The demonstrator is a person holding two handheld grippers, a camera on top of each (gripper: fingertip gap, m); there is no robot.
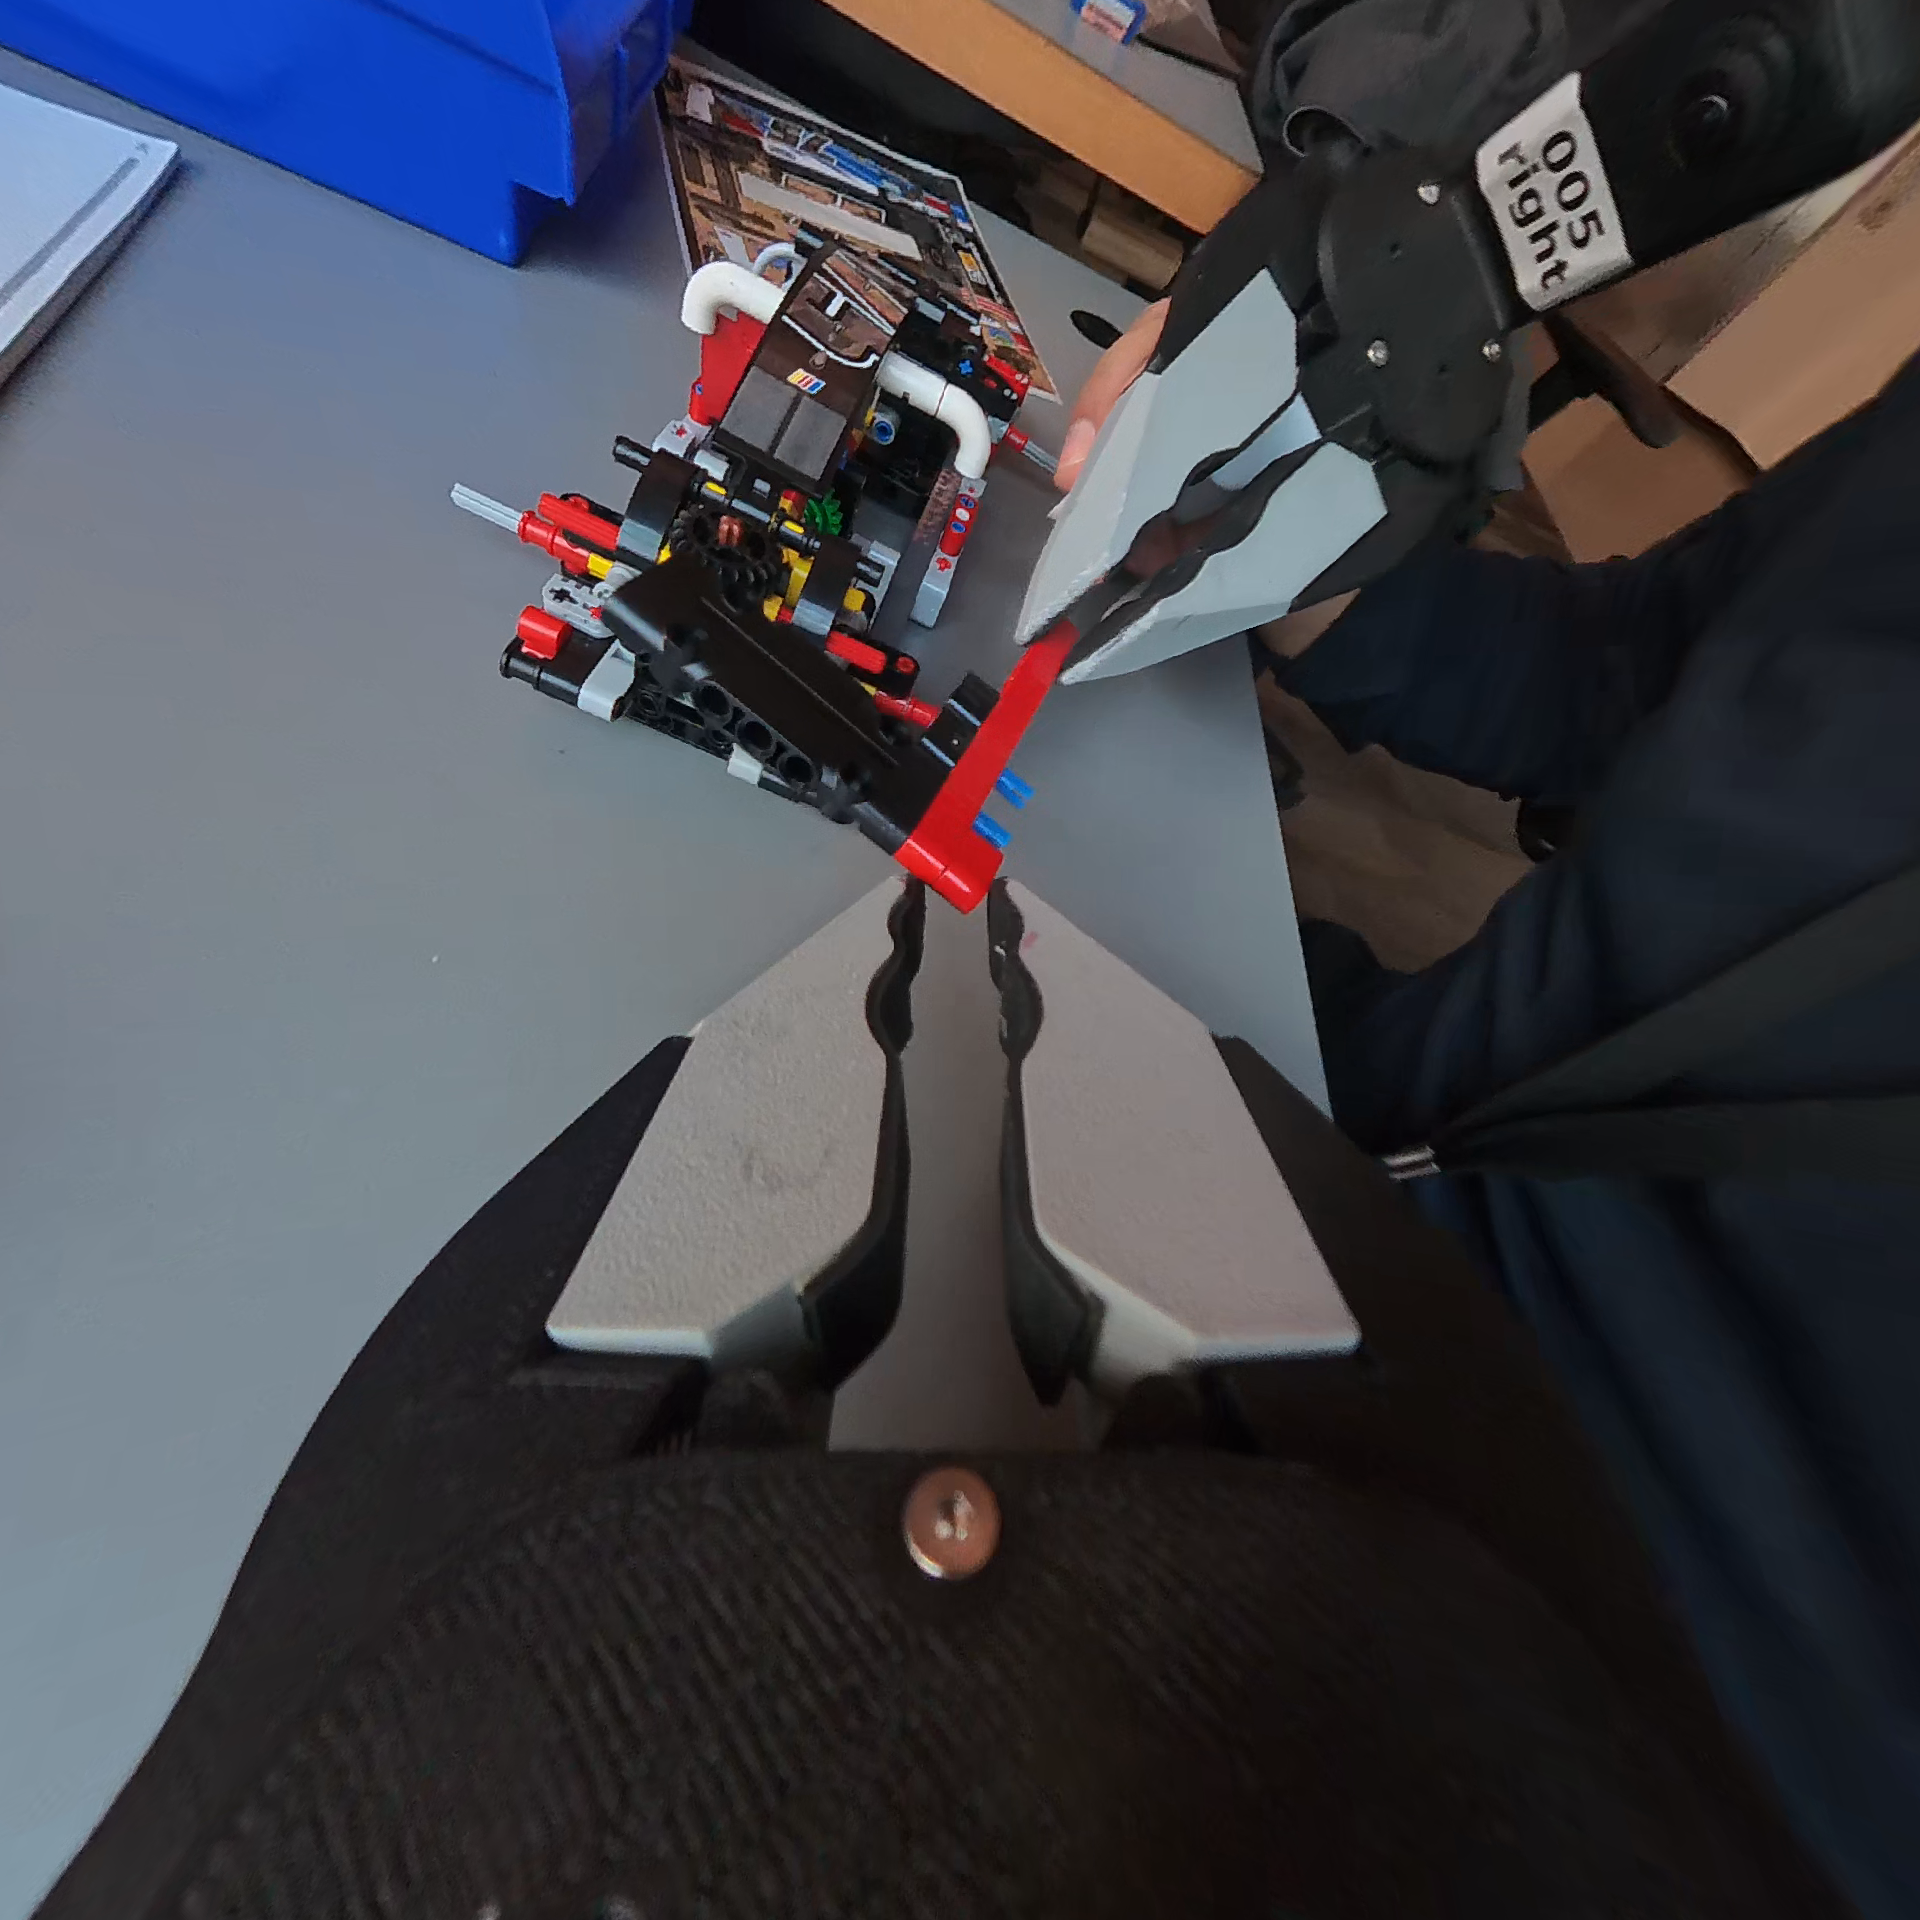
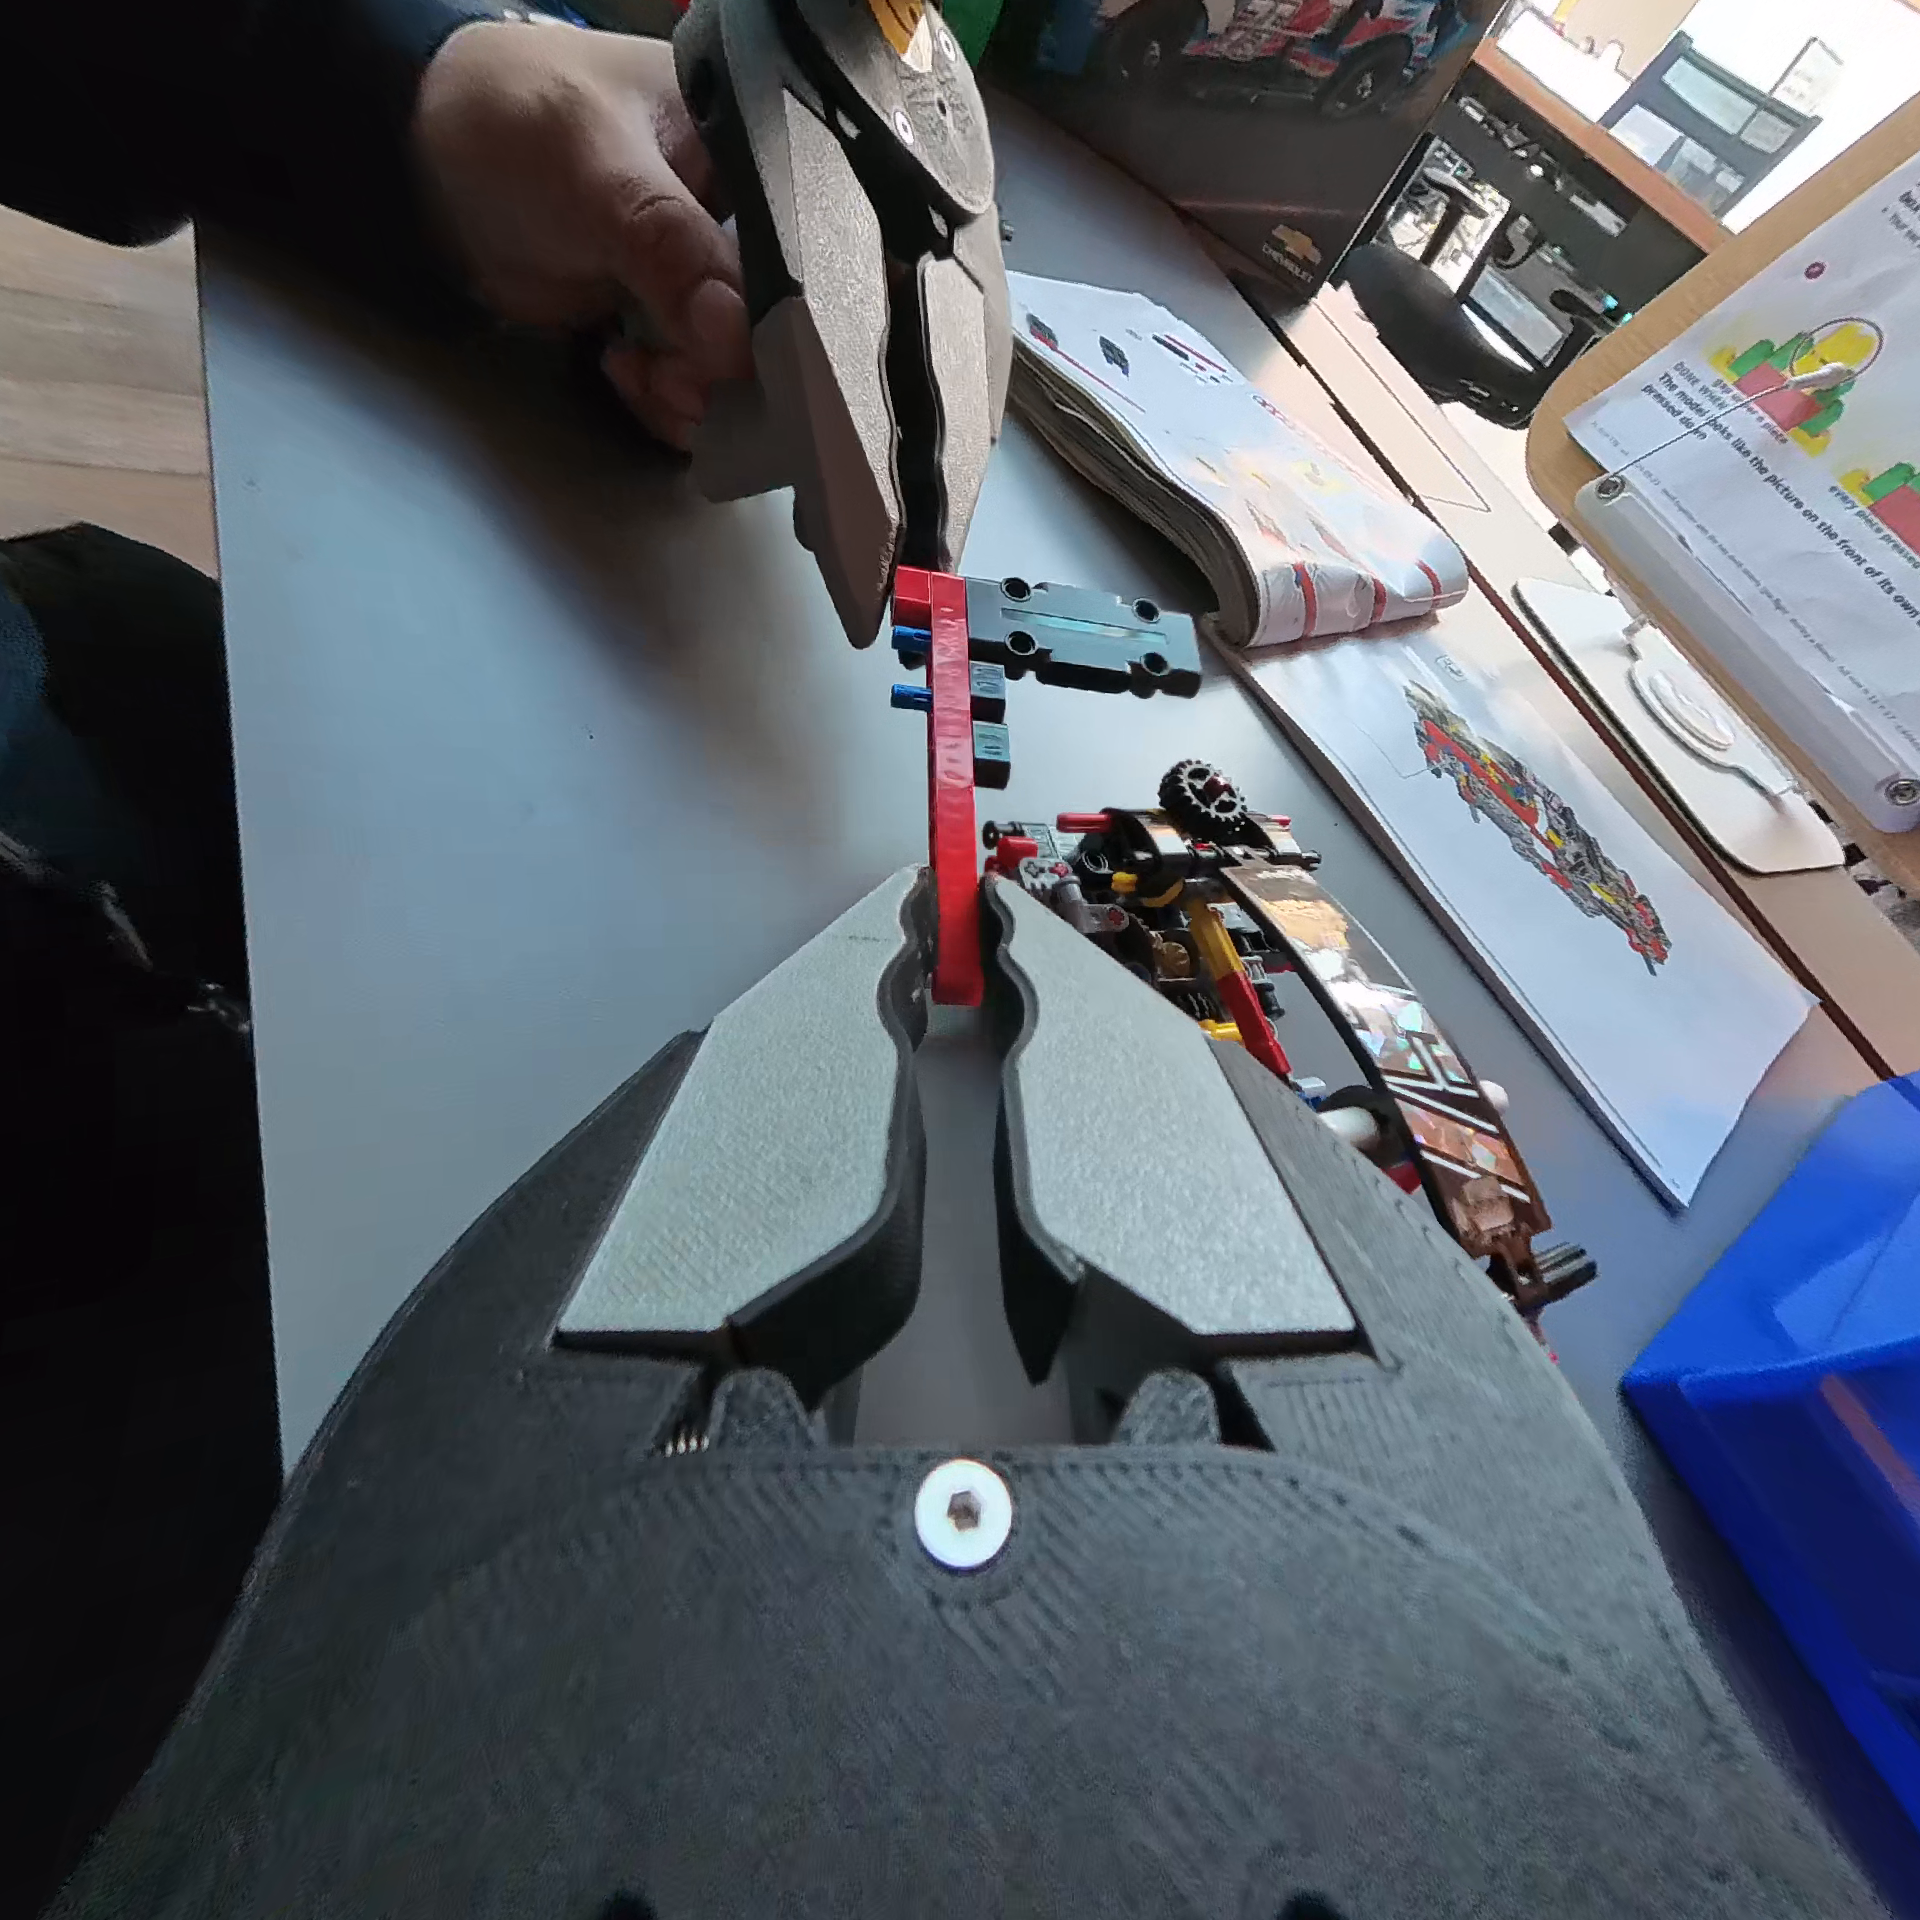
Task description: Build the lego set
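A long red beam carries a black panel and two blue pins. My left gripper is shut on the beam's near corner, right at the fingertips. My right gripper is shut on the beam's other end. In the right wrist view the red beam stands between my right gripper's pads, which press on it. The left gripper pinches its far end beside the black panel. The larger brick vehicle model lies on the grey table just behind; it also shows in the right wrist view.
A blue bin stands at the back left and shows in the right wrist view. A thick instruction booklet and an open printed sheet lie beyond the model. A person's hand holds the left gripper. The table edge runs close on the right.
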